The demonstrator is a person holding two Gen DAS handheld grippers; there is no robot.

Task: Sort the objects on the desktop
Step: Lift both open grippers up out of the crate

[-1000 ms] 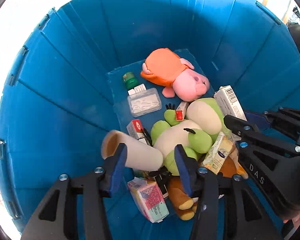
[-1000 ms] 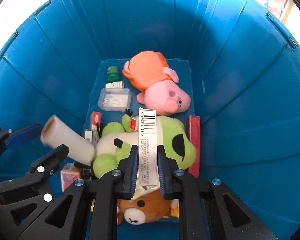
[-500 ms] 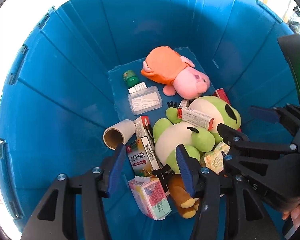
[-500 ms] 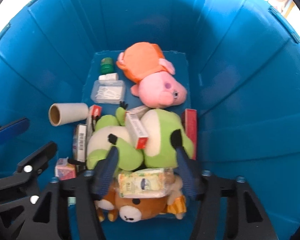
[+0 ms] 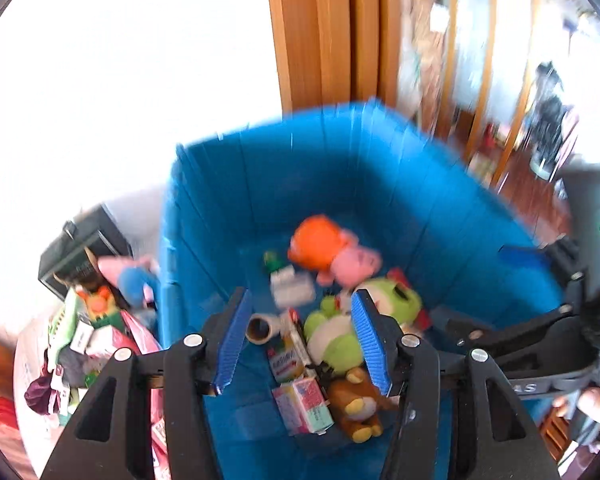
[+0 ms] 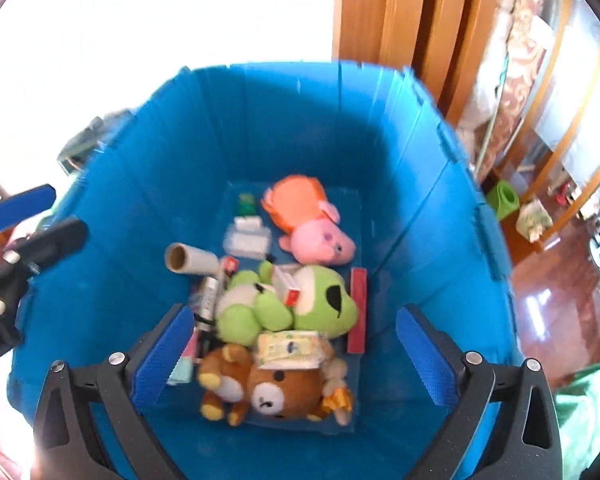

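A deep blue bin (image 6: 412, 184) holds a green frog plush (image 6: 300, 312), a pink and orange pig plush (image 6: 308, 224), a brown bear plush (image 6: 268, 388), a cardboard tube (image 6: 192, 258) and several small boxes. A white and red box (image 6: 286, 286) lies on the frog. My right gripper (image 6: 296, 356) is open and empty above the bin. My left gripper (image 5: 300, 340) is open and empty above the same blue bin (image 5: 340, 184); the cardboard tube (image 5: 262, 326) lies at its left wall.
Left of the bin lies a heap of toys and boxes (image 5: 96, 328) by a black case (image 5: 76, 256). Wooden door frames (image 6: 400, 32) stand behind. Dark wooden floor (image 6: 560, 300) with a green object (image 6: 506, 198) lies to the right.
Both grippers have risen out of the bin. The left gripper let go of the tube, now at the left wall. The right gripper opened wide and released the box onto the frog.
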